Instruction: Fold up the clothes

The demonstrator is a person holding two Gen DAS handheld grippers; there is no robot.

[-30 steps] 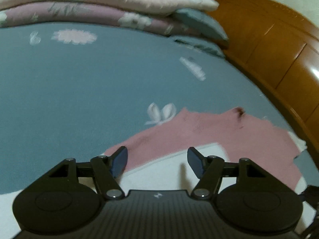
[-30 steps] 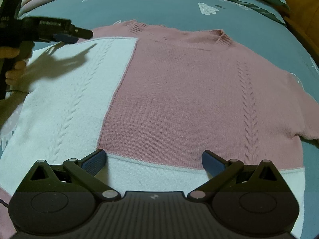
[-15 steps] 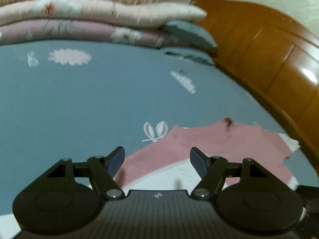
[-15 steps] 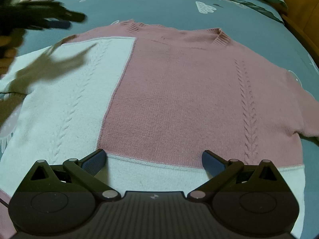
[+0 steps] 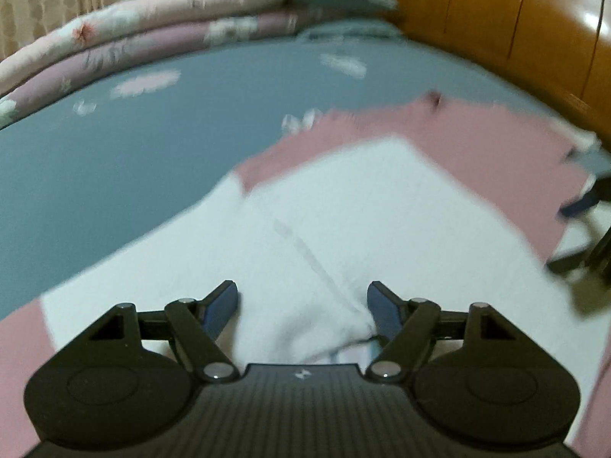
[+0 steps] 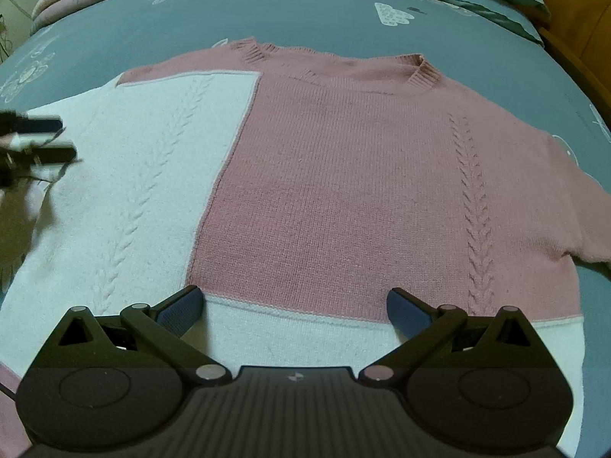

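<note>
Item: pink and white cable-knit sweater [image 6: 343,175], spread flat, front up, on the grey-blue printed bedsheet [image 6: 305,11]; neckline away from the right wrist camera, white hem band nearest it, white panel and sleeve on the sweater's left side, pink sleeve trailing off its right. No fold shows in the body.

Left gripper [image 5: 301,305]: jaws apart at a middling width, empty, low over the white sleeve area of the sweater; view blurred. A small raised pucker of white knit lies between the fingers.

Right gripper [image 6: 294,305]: jaws wide, empty, poised just above the sweater's hem band.

Handling, as judged: a sleeve fold seems to be in hand. Take the knit by a full pinch at the sleeve edge, lift only enough to clear, and lay it across the body along the cable line; soft knit stretches if dragged.

Beyond the sweater: floral quilts [image 5: 152,26] stacked at the sheet's far edge; wooden headboard [image 5: 534,30] to its right.

Markings: no readable writing; a small emblem on each gripper body, illegible.
</note>
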